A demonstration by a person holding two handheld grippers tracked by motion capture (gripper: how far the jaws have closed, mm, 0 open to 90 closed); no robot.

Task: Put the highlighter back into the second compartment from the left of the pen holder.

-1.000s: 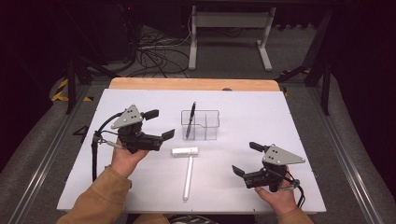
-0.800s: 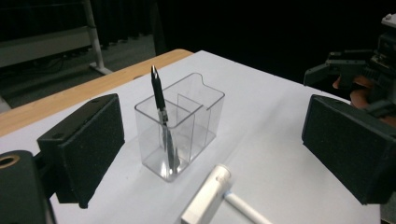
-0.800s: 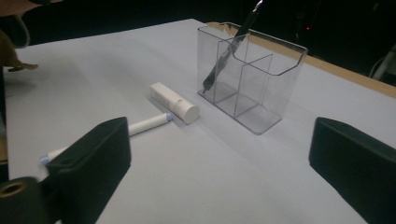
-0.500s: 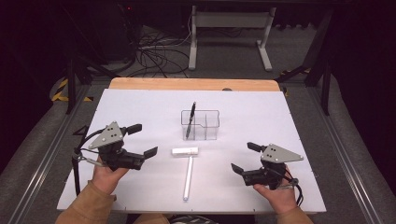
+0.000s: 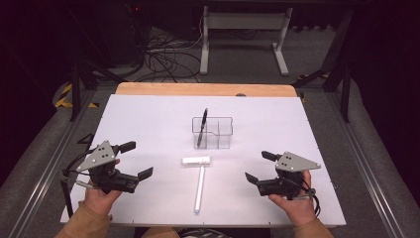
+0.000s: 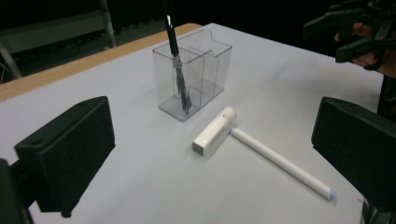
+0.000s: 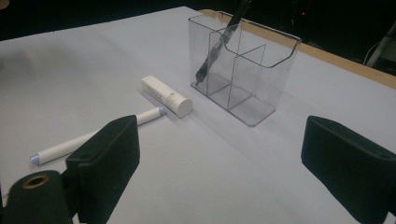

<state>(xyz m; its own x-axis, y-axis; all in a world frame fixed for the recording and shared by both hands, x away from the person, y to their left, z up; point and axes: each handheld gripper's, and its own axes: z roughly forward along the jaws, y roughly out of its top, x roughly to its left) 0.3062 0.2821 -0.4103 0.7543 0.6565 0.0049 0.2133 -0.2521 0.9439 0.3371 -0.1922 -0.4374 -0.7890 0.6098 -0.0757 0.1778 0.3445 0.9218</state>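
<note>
High view: white pen-like stick (image 5: 199, 189) lies on the white desk (image 5: 148, 124) midway between your hands, long axis running toward you; its far end touches a short white tube (image 5: 196, 160) lying crosswise. Clear divided holder (image 5: 213, 132) just beyond, black pen (image 5: 201, 127) leaning in its left compartment. Your left gripper (image 5: 136, 159) sits low at left, jaws just opened wide, empty. Your right gripper (image 5: 257, 166) at right, jaws just eased inward, nothing between them.
</note>
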